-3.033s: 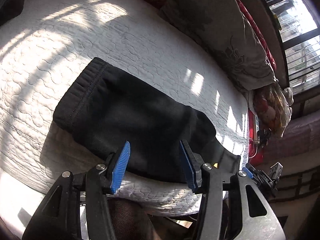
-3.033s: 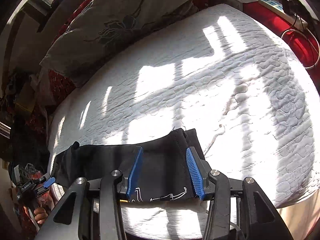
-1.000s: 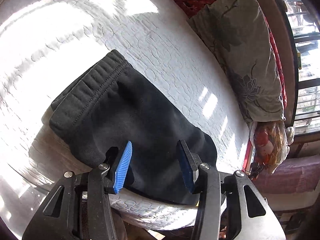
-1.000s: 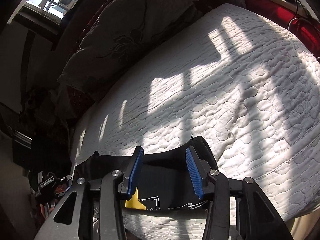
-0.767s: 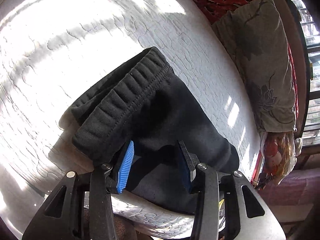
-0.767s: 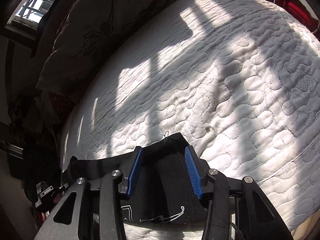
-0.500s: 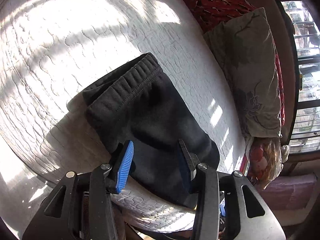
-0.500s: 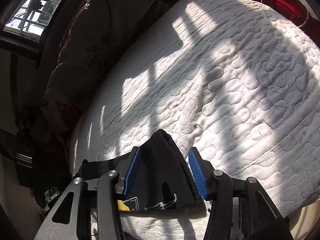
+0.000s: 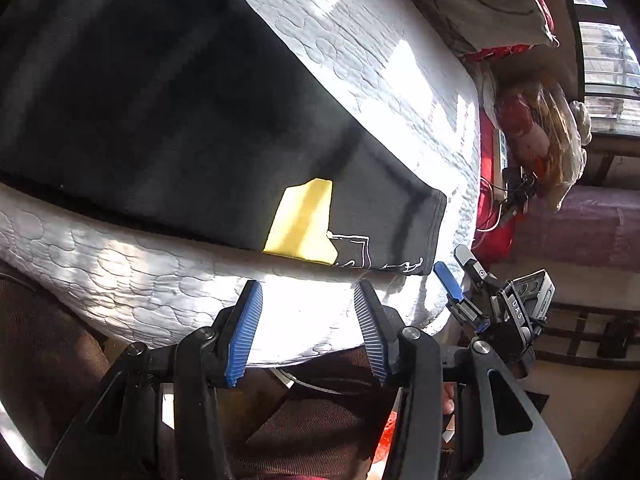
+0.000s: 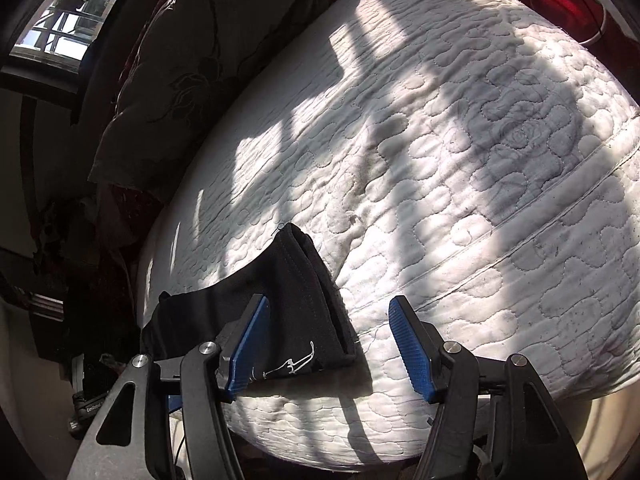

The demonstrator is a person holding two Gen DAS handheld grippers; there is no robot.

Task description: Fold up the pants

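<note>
Lying on mattress (image 10: pixel 460 128): folded pants (image 9: pixel 160 112)

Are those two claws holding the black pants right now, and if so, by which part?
Neither. The left claw and right claw are both open with nothing between their fingers; the pants lie on the mattress.

The black pants (image 9: pixel 168 112) run off the top and left edges of the left wrist view. In the right wrist view, the right claw (image 10: pixel 330 346) partly covers their white print, leaving it unreadable.
</note>
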